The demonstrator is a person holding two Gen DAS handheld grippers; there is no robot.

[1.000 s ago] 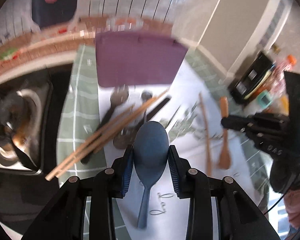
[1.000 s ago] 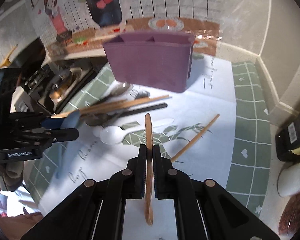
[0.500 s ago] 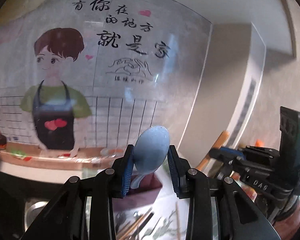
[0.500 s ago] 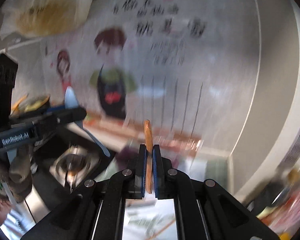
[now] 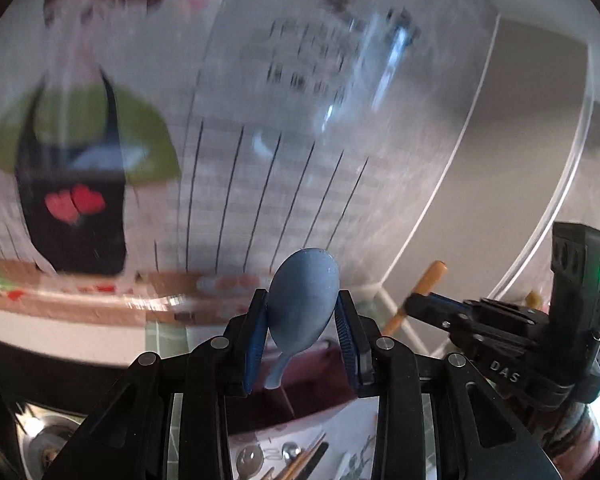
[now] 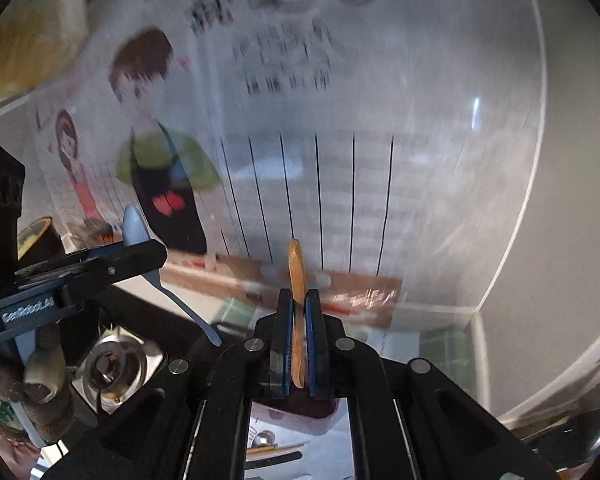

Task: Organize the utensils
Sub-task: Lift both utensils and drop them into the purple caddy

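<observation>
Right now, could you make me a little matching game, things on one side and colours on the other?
Things:
1. spoon in the left tongs
2. spatula in the right tongs
3. utensil box below
4. apron on the wall picture

Colours:
A. black
B. blue
C. purple
D. light wood

Pairs: 1-B, 2-D, 3-C, 4-A

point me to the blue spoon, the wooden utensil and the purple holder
blue spoon (image 5: 302, 300): left wrist view, on the bowl, between the pads.
wooden utensil (image 6: 296, 272): right wrist view, on the upper part above the pads.
purple holder (image 5: 312, 392): left wrist view, on its top, below the spoon's handle.
</observation>
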